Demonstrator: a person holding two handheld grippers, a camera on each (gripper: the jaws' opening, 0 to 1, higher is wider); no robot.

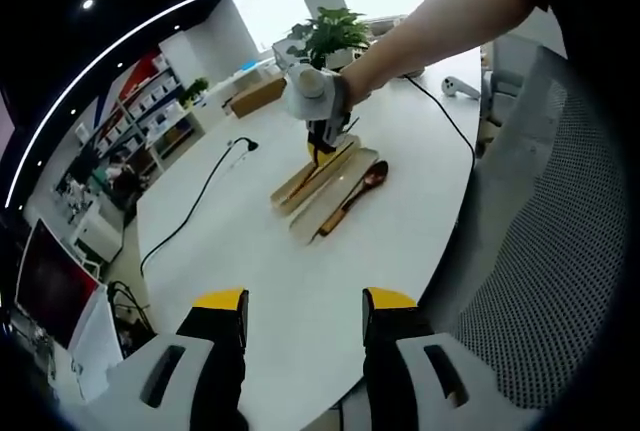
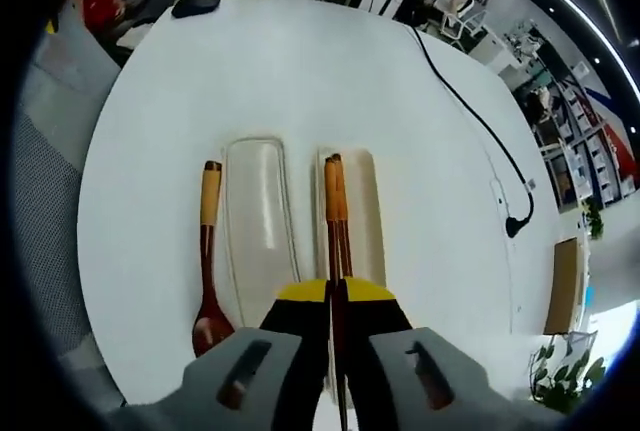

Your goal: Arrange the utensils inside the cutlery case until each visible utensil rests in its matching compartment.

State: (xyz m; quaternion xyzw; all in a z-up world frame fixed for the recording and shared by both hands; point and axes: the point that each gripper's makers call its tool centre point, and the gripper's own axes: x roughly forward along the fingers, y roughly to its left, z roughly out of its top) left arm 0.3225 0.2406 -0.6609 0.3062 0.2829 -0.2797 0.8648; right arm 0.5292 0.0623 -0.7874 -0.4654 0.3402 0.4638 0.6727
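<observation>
chopsticks (image 2: 334,213) pinched by right gripper (image 2: 332,296), seemingly over case (image 2: 365,213).

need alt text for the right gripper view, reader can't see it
The right gripper is shut on a pair of chopsticks, holding them over the right-hand tray of the cutlery case on a white table. The left-hand tray is empty, and a wooden spoon lies on the table beside it.
</observation>
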